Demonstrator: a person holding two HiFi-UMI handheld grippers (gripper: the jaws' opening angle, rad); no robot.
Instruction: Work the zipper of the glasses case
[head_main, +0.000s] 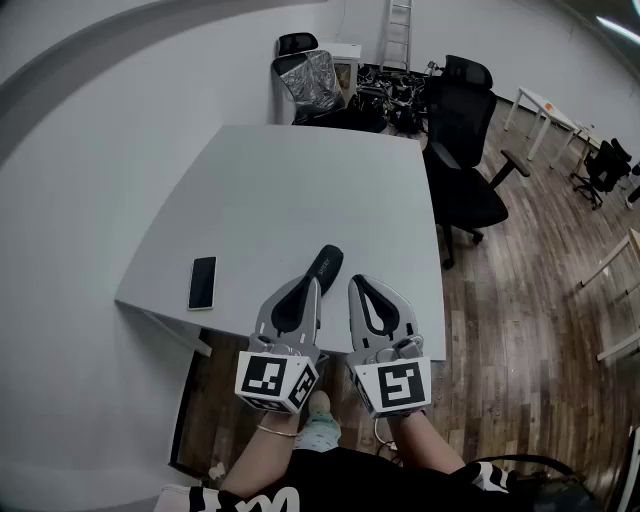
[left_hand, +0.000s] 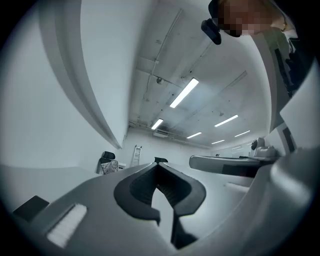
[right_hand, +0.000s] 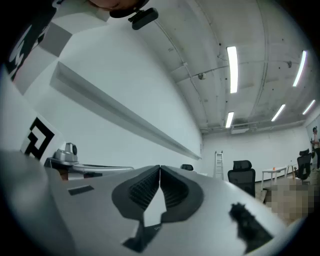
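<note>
From the head view, the glasses case (head_main: 326, 267) lies loose on the grey worktop (head_main: 300, 180), just past the tips of the left gripper (head_main: 314, 284) and right gripper (head_main: 360, 283). Nothing braces it. I'd say a tug at the zipper with one gripper would simply drag it across the smooth top. A phone (head_main: 202, 283) lies well left of the case, and an office chair (head_main: 462, 150) stands on wooden floor (head_main: 520, 290) off to its right.

In the left gripper view the fingers (left_hand: 136, 189) are pressed together with nothing between them. Brought down like that, they would likely shove the case aside.

The right gripper view shows the same, its fingers (right_hand: 142, 192) closed on nothing. Both aim over the case at a ceiling of strip lights.
</note>
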